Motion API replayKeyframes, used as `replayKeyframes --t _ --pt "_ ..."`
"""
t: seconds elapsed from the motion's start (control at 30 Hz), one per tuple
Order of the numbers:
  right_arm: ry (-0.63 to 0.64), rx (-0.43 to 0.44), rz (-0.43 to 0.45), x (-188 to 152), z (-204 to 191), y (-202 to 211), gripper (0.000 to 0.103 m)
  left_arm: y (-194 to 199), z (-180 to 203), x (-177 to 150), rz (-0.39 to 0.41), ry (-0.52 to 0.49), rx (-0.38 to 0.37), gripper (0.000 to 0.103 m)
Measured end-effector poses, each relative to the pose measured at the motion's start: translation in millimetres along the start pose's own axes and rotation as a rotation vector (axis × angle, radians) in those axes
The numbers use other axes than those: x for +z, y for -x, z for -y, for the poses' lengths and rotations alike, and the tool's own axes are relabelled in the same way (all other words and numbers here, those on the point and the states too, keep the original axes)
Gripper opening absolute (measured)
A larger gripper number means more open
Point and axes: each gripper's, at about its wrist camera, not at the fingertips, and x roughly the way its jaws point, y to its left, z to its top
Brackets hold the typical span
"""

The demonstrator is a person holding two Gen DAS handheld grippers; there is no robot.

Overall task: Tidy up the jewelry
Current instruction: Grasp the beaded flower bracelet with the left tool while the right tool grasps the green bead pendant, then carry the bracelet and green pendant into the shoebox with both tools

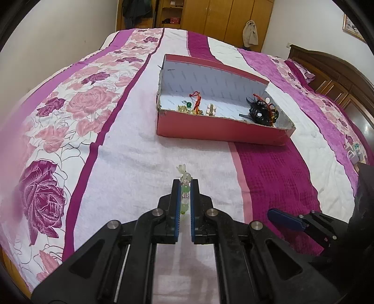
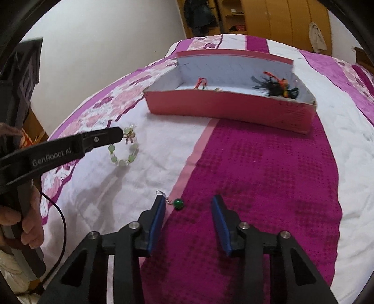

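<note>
My left gripper [image 1: 185, 184] is shut on a pale green bead bracelet [image 1: 184, 187] and holds it above the bedspread; in the right wrist view the bracelet [image 2: 124, 149] hangs from the left gripper [image 2: 121, 135]. My right gripper [image 2: 189, 203] is open low over the bed. A green bead earring [image 2: 178, 203] on a short chain lies between its fingers, next to the left finger [image 2: 159, 210]. A red cardboard box [image 1: 219, 128] with a white inside holds several jewelry pieces [image 1: 196, 105] and black hair accessories [image 1: 261, 110]; it also shows in the right wrist view [image 2: 224, 110].
The bed has a pink, magenta and white floral cover [image 1: 58, 131]. A dark wooden headboard [image 1: 339, 77] is at the right. Wooden wardrobes [image 1: 222, 16] stand past the bed. The right gripper [image 1: 287, 219] shows at the lower right of the left wrist view.
</note>
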Motion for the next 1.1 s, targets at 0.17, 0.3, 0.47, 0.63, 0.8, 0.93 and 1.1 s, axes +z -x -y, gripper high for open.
replayKeyframes --t 0.17,0.3,0.47,0.63,0.8,0.93,1.1 --pt "0.023 -0.013 -0.004 0 -6 -7 0.041 0 0 -1 -0.001 0.000 0.002 0.000" --pt "0.050 -0.025 -0.011 -1 -10 -11 0.016 0 0 -3 -0.002 0.001 0.005 0.000" --pt "0.063 -0.006 -0.014 -1 -11 -9 0.011 3 3 -2 0.006 -0.006 0.002 0.000" --pt "0.049 -0.005 0.008 1 -7 -2 0.011 7 7 -1 0.022 -0.016 -0.009 0.000" --pt "0.016 -0.008 0.037 5 2 7 0.011 11 12 3 0.039 -0.025 -0.015 0.000" --pt "-0.001 -0.020 0.066 9 7 15 0.011 14 17 7 0.058 -0.033 -0.022 0.000" --pt "-0.012 -0.041 0.106 17 12 24 0.011 16 23 10 0.075 -0.043 -0.029 0.000"
